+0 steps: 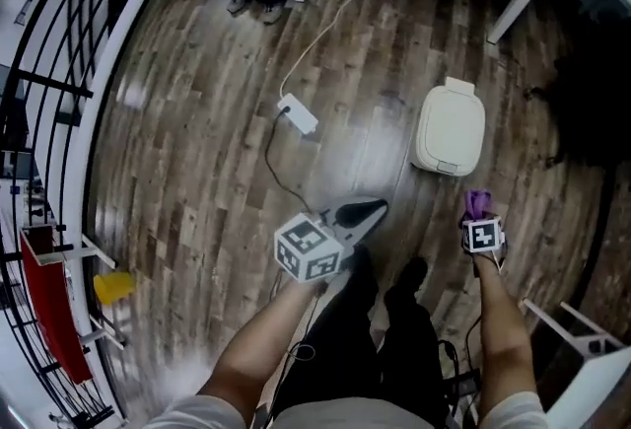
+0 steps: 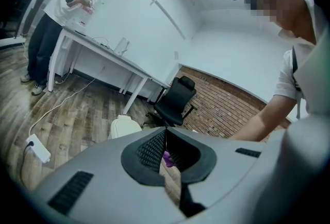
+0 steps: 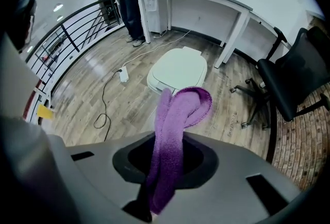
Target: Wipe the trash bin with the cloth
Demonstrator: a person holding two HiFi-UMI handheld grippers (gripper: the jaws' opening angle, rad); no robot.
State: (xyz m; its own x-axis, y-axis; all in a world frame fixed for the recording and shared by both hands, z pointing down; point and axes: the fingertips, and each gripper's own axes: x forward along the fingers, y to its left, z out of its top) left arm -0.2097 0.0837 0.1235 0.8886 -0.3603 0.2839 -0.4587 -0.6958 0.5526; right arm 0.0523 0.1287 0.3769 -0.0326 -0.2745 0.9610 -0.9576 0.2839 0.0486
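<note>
Cloth [image 3: 178, 115] pinched in right gripper [image 3: 165, 162] jaws, trash bin [image 3: 178, 71] beyond, apart.

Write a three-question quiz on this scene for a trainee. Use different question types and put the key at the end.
1. True or false: the purple cloth is touching the trash bin.
2. What is the right gripper shut on?
A. nothing
B. the purple cloth
C. a cable
3. Fill in: the trash bin's lid is ____ (open or closed).

Key
1. False. The purple cloth is held short of the trash bin, with bare floor between them in the head view.
2. B
3. closed
</note>
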